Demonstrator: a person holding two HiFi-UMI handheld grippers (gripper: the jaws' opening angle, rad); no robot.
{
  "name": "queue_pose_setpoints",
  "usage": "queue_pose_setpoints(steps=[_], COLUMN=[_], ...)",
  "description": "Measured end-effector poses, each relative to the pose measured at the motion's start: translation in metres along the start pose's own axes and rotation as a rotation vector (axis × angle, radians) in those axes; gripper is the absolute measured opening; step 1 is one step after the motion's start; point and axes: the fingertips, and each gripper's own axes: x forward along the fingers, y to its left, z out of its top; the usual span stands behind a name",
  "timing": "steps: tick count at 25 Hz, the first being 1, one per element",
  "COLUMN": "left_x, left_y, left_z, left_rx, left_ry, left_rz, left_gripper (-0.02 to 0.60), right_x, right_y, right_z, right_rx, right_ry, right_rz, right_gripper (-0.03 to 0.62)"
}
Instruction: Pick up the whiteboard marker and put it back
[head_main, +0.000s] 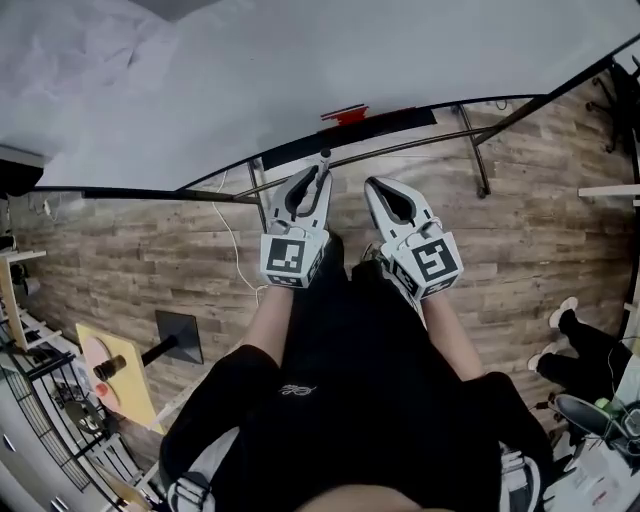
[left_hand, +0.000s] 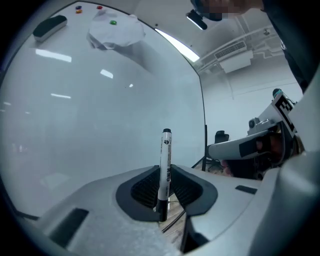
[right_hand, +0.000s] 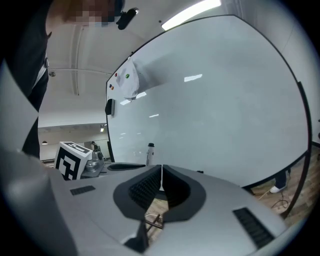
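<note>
Before the whiteboard (head_main: 300, 80), level left gripper (head_main: 319, 176) clamps the marker (left_hand: 165, 160) upright (right gripper (right_hand: 161, 170) fingers (right_hand: 142, 188) closed, empty)

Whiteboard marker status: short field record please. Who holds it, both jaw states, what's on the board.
held item: whiteboard marker, upright between the pads, tip past the fingertips
left gripper: shut on the marker
right gripper: shut, nothing between the jaws
whiteboard: directly ahead of both grippers, no writing visible
on board: eraser; white sheet under a green magnet
</note>
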Motion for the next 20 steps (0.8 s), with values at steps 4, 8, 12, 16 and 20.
queue_pose_setpoints(steps=[4, 8, 12, 16, 20], left_x=[-0.018, -0.031, -0.045, -0.057, -0.073], left_y=[-0.009, -0.021, -0.032, -0.03, -0.037], left_z=[0.01, 0.024, 0.037, 0.039, 0.035], left_rx=[-0.06, -0.05, -0.016, -0.03, -0.026], left_ry=[-0.052, -0.105, -0.141, -0.168, -0.187], left_rz=[-0.022, -0.124, -0.223, -0.271, -0.34], left_gripper=[0.069, 0.069, 0.069, 0.069, 0.069], right_x=[-0.005, -0.005, 0.0, -0.001, -0.005], right_y=[0.012, 0.03, 0.055, 0.068, 0.088], right_z=[0.009, 0.023, 0.03, 0.032, 0.029], right_rx=[-0.007, 0.0, -0.016, 0.017, 0.05], right_ry=[-0.033, -0.072, -0.063, -0.072, -0.059], right_rz=[0.037, 0.067, 0.098, 0.08, 0.086], right_gripper=[0.005, 0.006, 0.112, 0.114, 0.114])
